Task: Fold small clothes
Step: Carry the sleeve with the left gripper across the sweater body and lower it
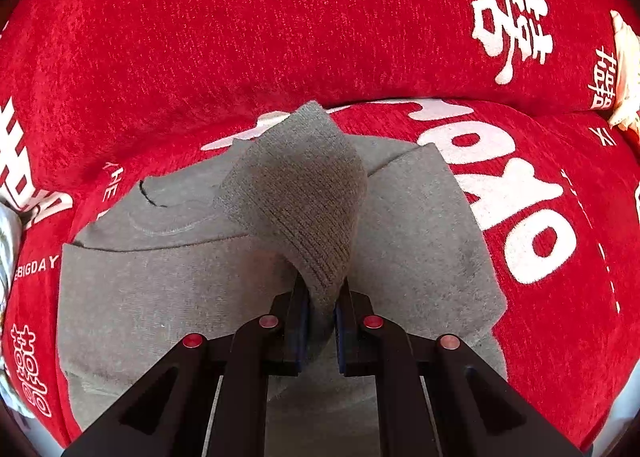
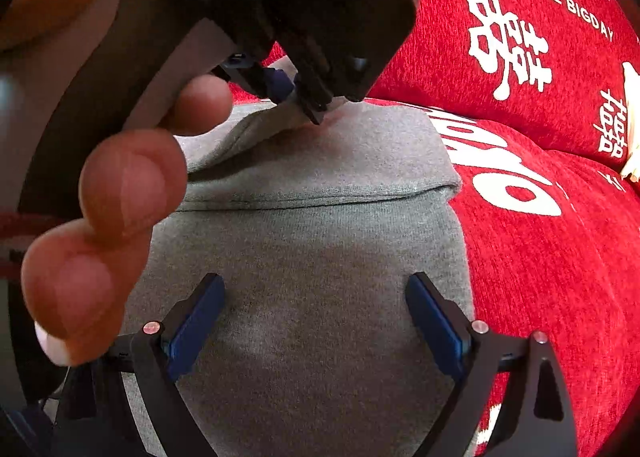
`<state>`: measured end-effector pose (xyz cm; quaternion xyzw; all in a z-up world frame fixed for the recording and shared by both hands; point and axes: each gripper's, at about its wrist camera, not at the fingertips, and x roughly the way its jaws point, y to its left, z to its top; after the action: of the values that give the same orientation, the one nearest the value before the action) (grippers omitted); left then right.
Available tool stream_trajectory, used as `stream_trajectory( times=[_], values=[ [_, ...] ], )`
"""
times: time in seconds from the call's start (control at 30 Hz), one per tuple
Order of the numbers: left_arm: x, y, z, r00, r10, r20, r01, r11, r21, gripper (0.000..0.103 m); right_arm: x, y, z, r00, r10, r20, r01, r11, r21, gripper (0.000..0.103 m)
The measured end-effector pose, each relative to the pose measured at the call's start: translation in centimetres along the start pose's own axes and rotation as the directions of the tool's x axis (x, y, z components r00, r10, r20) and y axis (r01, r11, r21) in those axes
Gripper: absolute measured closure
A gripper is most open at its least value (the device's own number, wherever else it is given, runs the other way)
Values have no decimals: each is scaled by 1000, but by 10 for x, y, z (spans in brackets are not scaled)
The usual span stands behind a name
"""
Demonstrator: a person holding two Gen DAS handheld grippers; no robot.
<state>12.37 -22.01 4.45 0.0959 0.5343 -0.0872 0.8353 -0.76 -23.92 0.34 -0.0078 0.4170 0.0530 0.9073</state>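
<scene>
Left tongs (image 1: 322, 321) clamped on ribbed grey knit cuff (image 1: 304, 197), right tongs (image 2: 316, 321) apart above flat grey fleece garment (image 2: 320, 241), red printed cover (image 2: 560, 257) beyond.

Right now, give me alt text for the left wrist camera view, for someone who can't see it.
The left gripper, jaws shut, pinches a ribbed grey cuff and holds it above a grey garment spread on a red cover printed with white characters and lettering. A cream-coloured item lies at the right edge.
</scene>
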Motion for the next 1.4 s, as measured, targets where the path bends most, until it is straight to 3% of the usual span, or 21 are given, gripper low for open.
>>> stream_trajectory(
  times=[0.83,1.07,1.4],
  values=[
    [22,-29,2,990,-132,-48,135,988,75,91,-9,1,-10,1000,0,25,1,999,-33,8],
    [23,-37,2,986,-159,-44,163,981,109,91,-10,3,-11,1000,13,26,-12,999,-42,3],
    [13,-19,5,972,-218,-83,225,970,86,90,-9,7,-8,1000,10,21,-9,999,-46,2]
  ],
)
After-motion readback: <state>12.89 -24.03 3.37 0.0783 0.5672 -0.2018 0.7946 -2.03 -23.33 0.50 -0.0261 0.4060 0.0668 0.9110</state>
